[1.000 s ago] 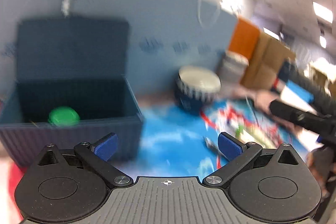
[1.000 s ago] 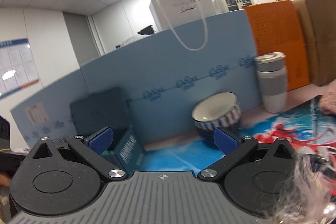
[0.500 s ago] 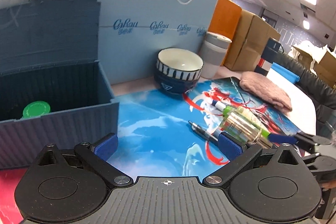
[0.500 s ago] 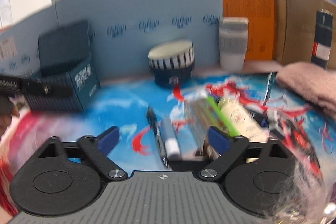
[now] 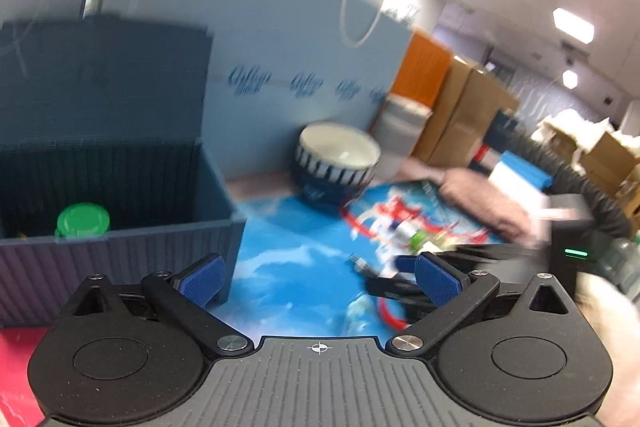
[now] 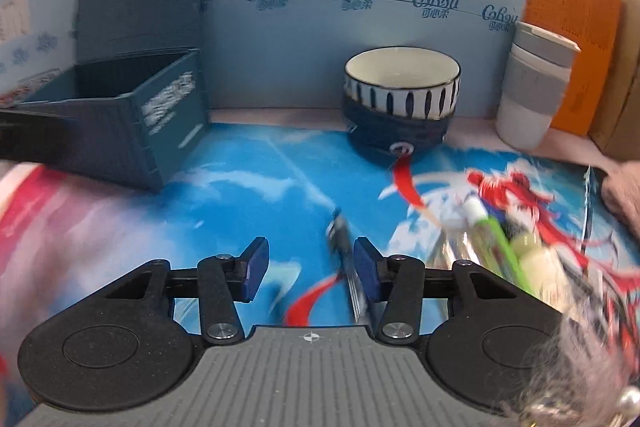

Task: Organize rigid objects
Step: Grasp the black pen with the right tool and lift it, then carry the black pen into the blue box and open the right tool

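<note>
Task early. Right hand-held gripper (image 6: 307, 269) jaws half apart and just been closing; dark pen (image 6: 345, 259) lies on the mat between them, against the right pad, not clamped yet. Left hand-held gripper (image 5: 318, 279) jaws wide apart, empty, near the bin corner. Clear tube with green stick (image 6: 496, 247) lies just right of the pen, unsorted. Blue bin (image 6: 120, 131) farther left, lid up, green cap (image 5: 83, 221) already inside. Open mat between pen and bin. Bowl (image 6: 400, 99) and cup (image 6: 534, 87) stand at the back wall.
</note>
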`<state>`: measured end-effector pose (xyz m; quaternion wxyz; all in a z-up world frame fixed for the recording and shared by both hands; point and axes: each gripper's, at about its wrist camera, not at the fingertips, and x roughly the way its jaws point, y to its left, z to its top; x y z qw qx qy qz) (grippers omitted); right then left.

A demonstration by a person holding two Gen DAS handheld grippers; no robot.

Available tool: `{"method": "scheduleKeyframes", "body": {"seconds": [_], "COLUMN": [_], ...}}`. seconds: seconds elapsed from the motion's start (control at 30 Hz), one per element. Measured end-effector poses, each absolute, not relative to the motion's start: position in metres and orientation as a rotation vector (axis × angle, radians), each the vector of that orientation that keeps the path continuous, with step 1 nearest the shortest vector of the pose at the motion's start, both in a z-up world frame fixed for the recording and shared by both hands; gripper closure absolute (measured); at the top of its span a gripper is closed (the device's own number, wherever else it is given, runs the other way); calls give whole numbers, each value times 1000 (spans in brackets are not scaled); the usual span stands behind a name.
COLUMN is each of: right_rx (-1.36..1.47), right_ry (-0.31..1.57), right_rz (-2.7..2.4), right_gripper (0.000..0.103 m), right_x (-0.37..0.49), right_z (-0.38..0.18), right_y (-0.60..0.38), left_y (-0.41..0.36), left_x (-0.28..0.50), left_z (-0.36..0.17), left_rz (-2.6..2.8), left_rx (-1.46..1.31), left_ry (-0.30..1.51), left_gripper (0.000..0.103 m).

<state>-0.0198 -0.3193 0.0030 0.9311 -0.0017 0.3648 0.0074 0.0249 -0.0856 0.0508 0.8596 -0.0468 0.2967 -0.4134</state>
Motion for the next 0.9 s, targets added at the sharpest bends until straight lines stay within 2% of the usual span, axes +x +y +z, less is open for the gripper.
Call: {"method": "scheduleKeyframes", "body": {"seconds": [0.07,0.13,0.3,0.4,0.63,0.9], "right_rx": [-9,-5,55,56,67,10], "right_ry": [769,810,872,873,781,471], "right_rz": [5,-8,-30,-18,15,62], "right_gripper": [59,65,73,88,89,90], "right_x": [-3,12,26,25,10,-23], "right_z": [0,-4,-12,-12,8,82], "right_y": [-322,-328,-341,-338,-318,-283], "left_y": [-76,-65,-34,-18,32,71], "left_x": [20,17,26,37,63,96], "left_z": [61,71,81,82,75,50], "left_rz": [-878,-870,-815,-748,-599,-408], "left_rx": [-113,-126,-199,-241,-360,-469], "left_ry": [577,535,491,494,497,583], "left_gripper": [1,1,1,1,1,1]}}
